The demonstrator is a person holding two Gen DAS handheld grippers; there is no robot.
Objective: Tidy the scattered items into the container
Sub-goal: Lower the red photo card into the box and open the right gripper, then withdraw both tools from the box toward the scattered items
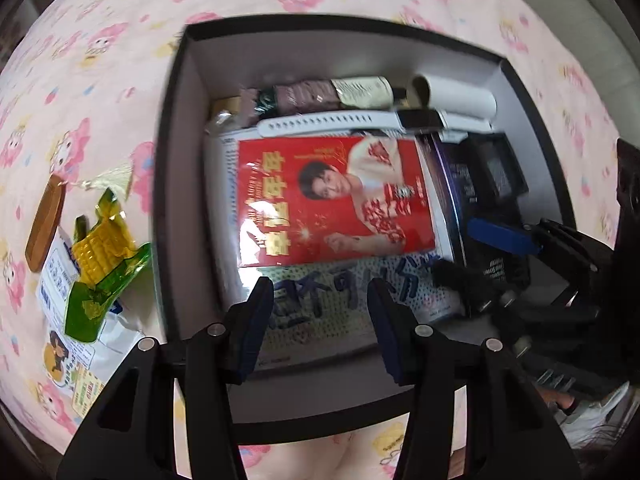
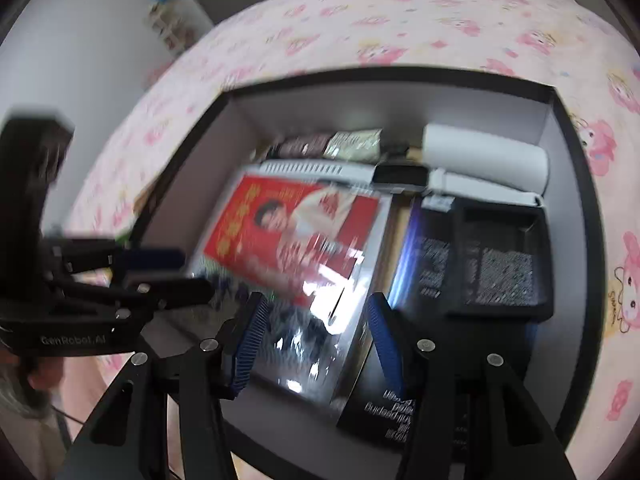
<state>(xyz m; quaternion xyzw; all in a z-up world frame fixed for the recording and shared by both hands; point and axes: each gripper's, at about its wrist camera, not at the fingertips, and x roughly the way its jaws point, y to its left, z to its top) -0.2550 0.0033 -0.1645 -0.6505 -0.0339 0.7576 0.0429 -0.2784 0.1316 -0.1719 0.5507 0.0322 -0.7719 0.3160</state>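
A black box with a pale inside (image 1: pixel 176 184) (image 2: pixel 576 240) sits on a pink patterned bedspread. In it lie a red card with a woman's picture (image 1: pixel 332 200) (image 2: pixel 288 236), a white watch band (image 1: pixel 332 124) (image 2: pixel 312 168), a white tube (image 1: pixel 456 98) (image 2: pixel 484 156), wrapped snacks (image 1: pixel 320 94) and black boxes (image 2: pixel 496 256). My left gripper (image 1: pixel 320 304) is open and empty over the box's near part. My right gripper (image 2: pixel 316 320) is open and empty over the box; it also shows in the left wrist view (image 1: pixel 520 240). A corn-shaped packet (image 1: pixel 104 256) lies on the bed left of the box.
Left of the box also lie a brown wooden comb with a tassel (image 1: pixel 46 224) and white printed packets (image 1: pixel 80 344). The bedspread (image 2: pixel 440 12) stretches beyond the box. A white wall and shelf (image 2: pixel 168 16) stand far left.
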